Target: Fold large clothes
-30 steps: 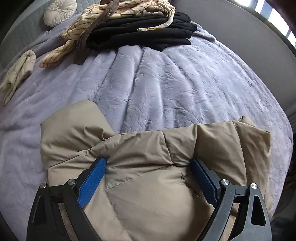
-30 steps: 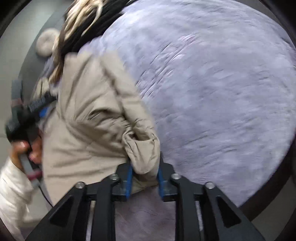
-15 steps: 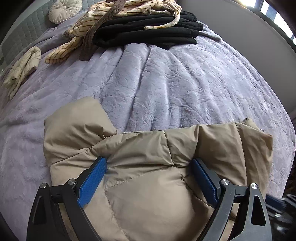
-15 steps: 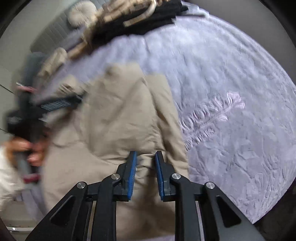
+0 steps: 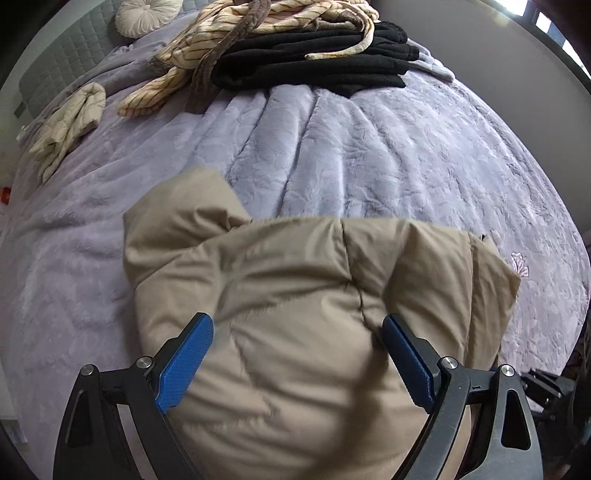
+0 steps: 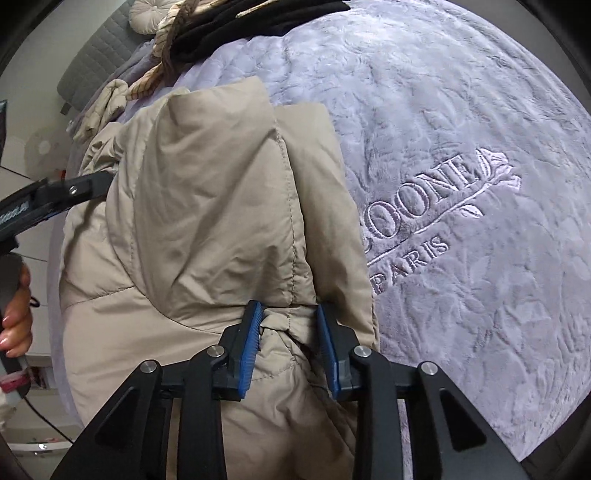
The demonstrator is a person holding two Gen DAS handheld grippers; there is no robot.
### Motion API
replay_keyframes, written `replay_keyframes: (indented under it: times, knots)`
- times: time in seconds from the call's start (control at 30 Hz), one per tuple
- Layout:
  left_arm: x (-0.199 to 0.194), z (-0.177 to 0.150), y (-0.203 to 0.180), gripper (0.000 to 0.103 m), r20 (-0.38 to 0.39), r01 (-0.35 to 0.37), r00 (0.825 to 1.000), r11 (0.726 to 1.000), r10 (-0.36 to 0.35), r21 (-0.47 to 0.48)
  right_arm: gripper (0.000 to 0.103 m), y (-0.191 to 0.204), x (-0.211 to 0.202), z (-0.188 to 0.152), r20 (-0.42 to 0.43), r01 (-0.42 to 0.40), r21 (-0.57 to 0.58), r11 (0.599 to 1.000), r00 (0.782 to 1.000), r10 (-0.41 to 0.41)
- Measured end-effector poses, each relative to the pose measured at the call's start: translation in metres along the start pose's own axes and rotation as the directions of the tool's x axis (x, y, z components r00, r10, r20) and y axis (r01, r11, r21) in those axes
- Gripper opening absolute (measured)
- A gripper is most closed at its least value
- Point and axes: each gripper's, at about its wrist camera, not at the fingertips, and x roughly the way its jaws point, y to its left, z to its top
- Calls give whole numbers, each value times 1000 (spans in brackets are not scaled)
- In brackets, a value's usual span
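- Bed blanket [image 5: 369, 155], lavender plush w/ embossed leaf pattern, fills both views; embroidered lettering [image 6: 436, 210] ending "...OONE / PARIS" sits just right of the jacket in the right wrist view.
- Beige puffer jacket [image 5: 295, 295] lies on the blanket's near edge, folded into a thick bundle; one sleeve or flap [image 5: 177, 214] sticks out at its far-left corner. In the right wrist view the jacket [image 6: 207, 206] shows layered folds w/ stitched seams.
- Far side of blanket from the jacket: stack of black clothes [image 5: 314, 62] w/ a cream striped garment [image 5: 229, 33] draped on top & trailing left; small cream garment [image 5: 70, 118] apart to the left; round cushion [image 5: 147, 14] by the grey headboard [image 5: 62, 62].
- Left gripper [image 5: 297, 354]: jaws wide apart, hovering over the jacket's near part, fabric bulging between the blue pads [image 5: 184, 362]; can't tell if pads touch it. No grip.
- Right gripper [image 6: 288, 343]: jaws part-open, a narrow gap, straddling a bunched fold at the jacket's near-right edge; left pad [image 6: 251, 343] seems to touch fabric, right pad just beside it; not clamped.
- No containers seen.
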Motion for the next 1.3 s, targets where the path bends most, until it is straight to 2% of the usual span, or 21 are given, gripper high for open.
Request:
replay_keyframes:
  times: [0.17, 0.3, 0.43, 0.47, 0.57, 0.67, 0.73, 0.8, 0.87, 0.93, 1.0, 1.03, 1.07, 1.1, 1.13, 1.17, 1.23, 1.3]
  knots:
    - [-13, -12, 5, 93, -13, -22, 1000, 1000, 22, -22, 34, -5, 1, 6, -24, -27, -1, 1000, 999, 27]
    - [-32, -31, 20, 93, 2, -3, 1000, 998, 4, -67, 40, -14, -12, 13, -30, -130, 41, 991, 991, 131]
    - [-43, -62, 51, 95, -15, 60, 998, 988, -63, -141, 60, -27, -32, 23, 7, -240, 74, 968, 971, 240]
    - [-42, -70, 58, 98, -29, 73, 996, 985, -79, -158, 61, -29, -35, 26, 16, -247, 77, 966, 969, 246]
    - [-36, -95, 81, 100, -56, 94, 992, 969, -109, -228, 61, -37, -39, 38, 27, -264, 112, 958, 965, 262]
    - [-30, -115, 98, 100, -72, 123, 986, 943, -152, -308, 61, -36, -30, 46, -7, -336, 139, 932, 941, 340]
    - [-26, -126, 107, 100, -65, 156, 979, 914, -194, -375, 61, -24, -19, 52, -48, -363, 120, 924, 928, 370]
    - [-24, -133, 111, 100, -62, 160, 977, 898, -202, -410, 60, -12, -12, 54, -69, -353, 111, 929, 930, 361]
    - [-24, -139, 115, 100, -59, 143, 981, 890, -186, -433, 60, -3, -18, 55, -48, -306, 77, 949, 950, 310]
    - [-26, -143, 119, 100, -47, 154, 980, 880, -196, -450, 60, 0, -24, 56, -28, -326, 51, 944, 945, 327]
    - [-24, -145, 123, 100, -46, 172, 975, 870, -217, -463, 60, 1, -14, 58, -70, -304, 49, 951, 949, 307]
    - [-22, -146, 124, 100, -47, 177, 973, 866, -224, -468, 60, 1, -2, 60, -118, -310, 61, 949, 942, 315]
    - [-20, -147, 126, 100, -49, 182, 971, 860, -232, -477, 55, 2, 7, 62, -143, -322, 81, 943, 933, 330]
    - [-17, -147, 127, 100, -52, 182, 970, 855, -236, -486, 40, 2, 12, 64, -148, -326, 105, 940, 929, 339]
    - [-14, -148, 128, 100, -62, 174, 970, 850, -236, -498, 10, 6, 13, 66, -149, -331, 100, 938, 927, 343]
    - [-12, -147, 129, 100, -70, 167, 970, 849, -233, -502, 9, 11, 9, 67, -142, -319, 69, 945, 935, 325]
    - [-10, -145, 130, 100, -66, 162, 972, 849, -225, -502, 8, 22, 2, 69, -129, -233, -25, 972, 965, 228]
    - [-9, -143, 129, 100, -64, 169, 971, 851, -231, -498, 8, 22, 8, 68, -149, -164, -69, 984, 977, 153]
